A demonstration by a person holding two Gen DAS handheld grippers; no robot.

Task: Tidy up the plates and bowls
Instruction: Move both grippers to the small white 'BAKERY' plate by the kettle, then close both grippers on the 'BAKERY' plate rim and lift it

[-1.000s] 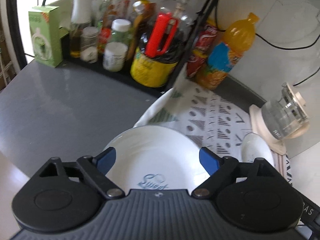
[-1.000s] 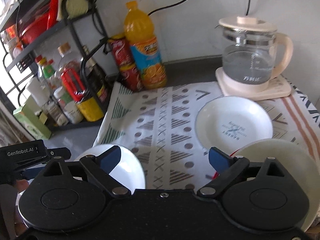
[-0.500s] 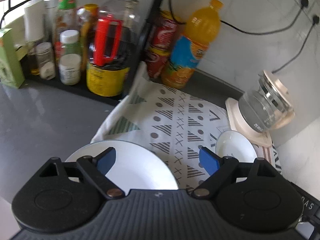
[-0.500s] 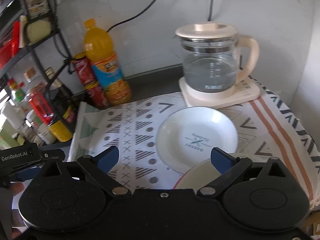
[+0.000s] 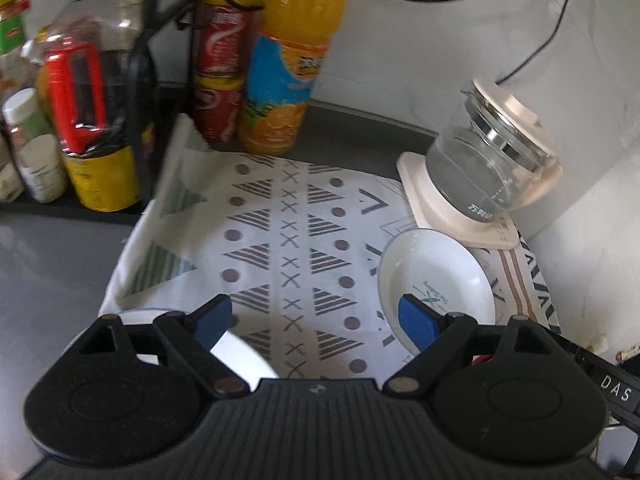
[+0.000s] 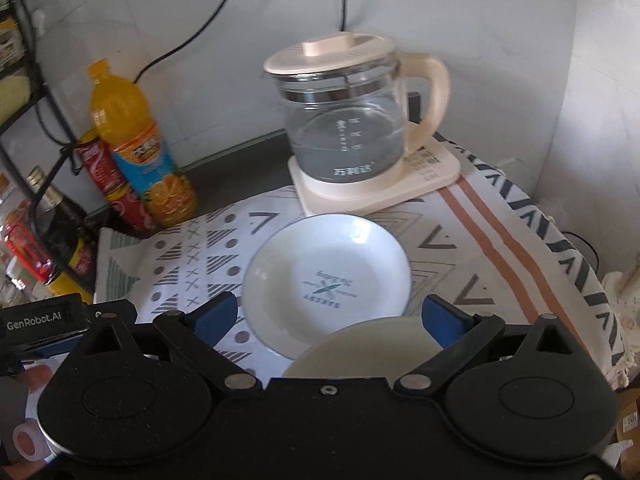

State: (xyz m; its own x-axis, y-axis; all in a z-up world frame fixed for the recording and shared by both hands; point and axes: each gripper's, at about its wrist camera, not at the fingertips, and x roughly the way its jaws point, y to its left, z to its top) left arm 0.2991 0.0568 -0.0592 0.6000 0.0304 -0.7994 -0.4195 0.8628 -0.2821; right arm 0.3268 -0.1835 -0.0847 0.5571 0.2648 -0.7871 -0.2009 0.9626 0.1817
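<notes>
I see a grey table [image 5: 48, 264] with a patterned white cloth [image 5: 288, 240] spread over it, reaching a shelf rack [image 5: 160, 40] of bottles on the left. A glass kettle [image 6: 344, 120] on a cream base stands at the cloth's back right. An orange bottle [image 6: 136, 148] and red cans [image 6: 108, 184] stand at the back, beside the rack. A white bowl [image 6: 328, 276] with printed lettering lies on the cloth just before the kettle. A cream plate [image 6: 360, 348] overlaps its near rim. Another white plate [image 5: 240, 356] lies at the cloth's near left edge. My left gripper [image 5: 314, 322] hangs over the cloth with fingers wide and empty. My right gripper [image 6: 330, 314] hangs over the bowl and cream plate, fingers wide, gripping nothing.
</notes>
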